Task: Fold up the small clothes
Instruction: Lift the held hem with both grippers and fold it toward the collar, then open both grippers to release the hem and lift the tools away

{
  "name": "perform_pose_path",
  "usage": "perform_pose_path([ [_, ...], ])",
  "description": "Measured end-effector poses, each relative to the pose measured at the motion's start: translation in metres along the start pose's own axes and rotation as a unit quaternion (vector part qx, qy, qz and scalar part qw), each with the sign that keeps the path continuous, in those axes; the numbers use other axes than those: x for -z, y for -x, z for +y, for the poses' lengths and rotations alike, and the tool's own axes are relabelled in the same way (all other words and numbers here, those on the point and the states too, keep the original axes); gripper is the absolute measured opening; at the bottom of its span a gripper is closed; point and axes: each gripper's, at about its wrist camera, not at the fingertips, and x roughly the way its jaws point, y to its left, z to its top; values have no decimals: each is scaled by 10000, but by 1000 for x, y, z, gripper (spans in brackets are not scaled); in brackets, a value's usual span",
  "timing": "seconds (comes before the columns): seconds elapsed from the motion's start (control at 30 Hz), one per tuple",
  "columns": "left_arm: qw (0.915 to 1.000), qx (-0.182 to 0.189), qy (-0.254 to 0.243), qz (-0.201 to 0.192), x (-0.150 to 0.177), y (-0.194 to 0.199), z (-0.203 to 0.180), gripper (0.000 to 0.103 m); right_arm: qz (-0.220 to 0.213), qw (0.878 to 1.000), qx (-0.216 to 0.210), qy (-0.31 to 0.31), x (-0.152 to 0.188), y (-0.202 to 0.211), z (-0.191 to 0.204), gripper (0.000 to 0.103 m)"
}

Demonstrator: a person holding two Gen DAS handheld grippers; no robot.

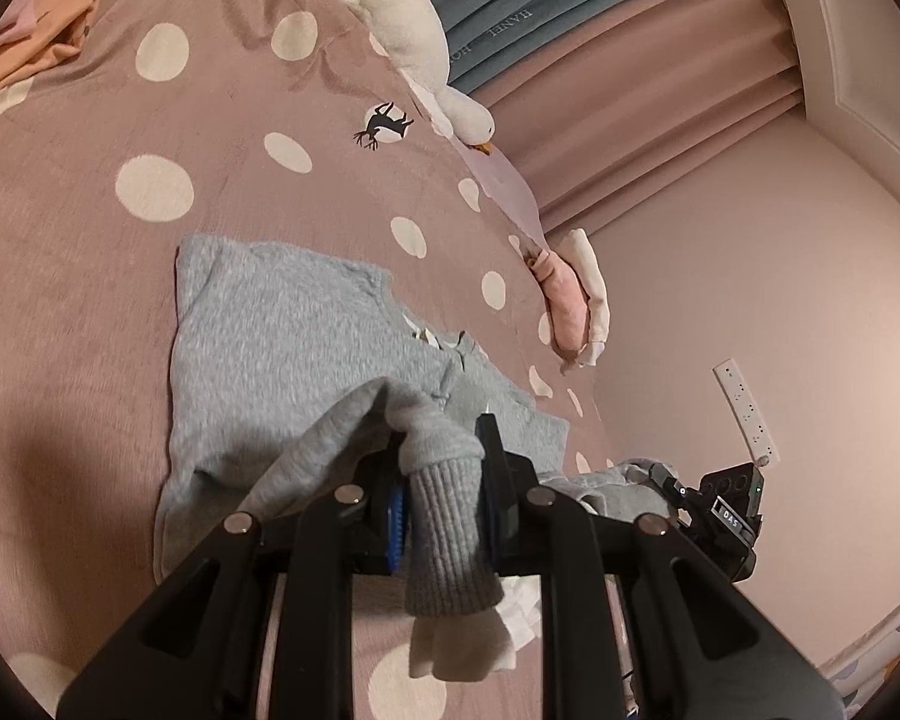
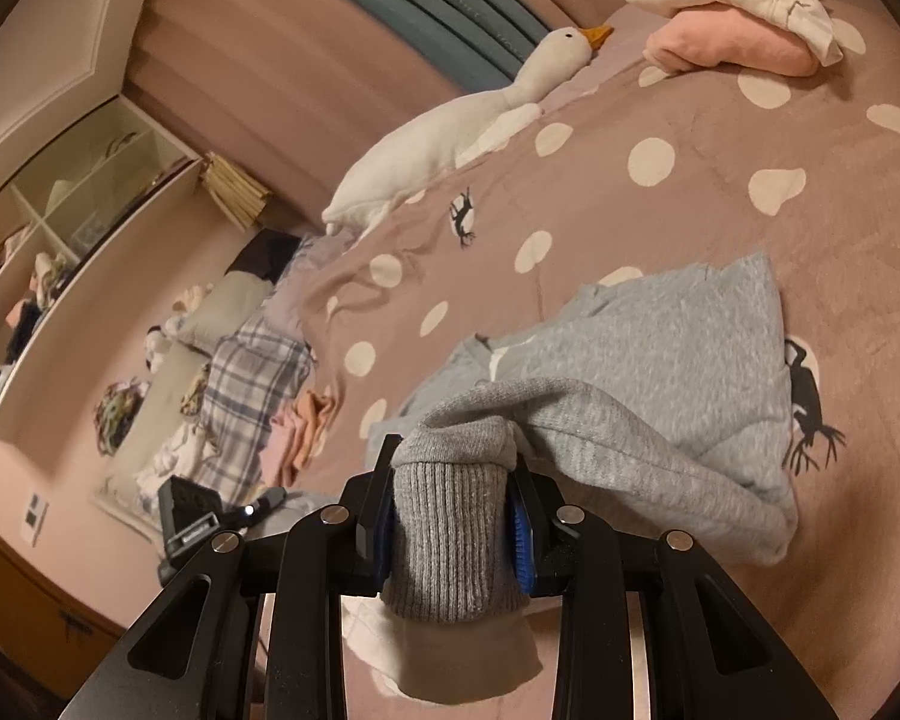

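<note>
Left gripper is clamped on a ribbed cuff of the grey sweater, sleeve bunched between the blue pads. Right gripper is closed on the other ribbed cuff, wider gap, fabric filling it. Both sleeves are lifted over the sweater body, which lies flat on the pink polka-dot bedspread. In the left view the right gripper sits just beside the sweater's edge. Folded pink and cream clothes are stacked well apart near the bed edge. A white goose plush lies by the curtain.
</note>
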Motion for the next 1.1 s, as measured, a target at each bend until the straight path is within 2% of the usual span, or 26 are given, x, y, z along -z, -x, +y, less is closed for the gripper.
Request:
perform_pose_path([
  [0.3,9998,-123,-123,54,-18,-21,-1,19,-61,9995,81,-293,-17,-12,-20,33],
  [0.53,9995,-280,28,131,-39,-48,13,19,-93,9979,240,-591,-32,-22,-42,33],
  [0.7,9978,-603,180,198,-55,-72,31,19,-35,9948,394,-939,-41,-34,-68,33],
  [0.9,9919,-1054,442,547,-62,-109,55,18,411,9896,711,-1178,-49,-65,-94,33],
  [1.0,9901,-944,720,748,-63,-113,65,25,594,9833,657,-1587,-47,-69,-108,33],
  [1.07,9906,-848,689,823,-61,-107,62,32,633,9830,557,-1633,-45,-64,-109,35],
  [1.1,9906,-811,663,881,-60,-105,60,43,658,9835,499,-1611,-43,-59,-108,36],
])
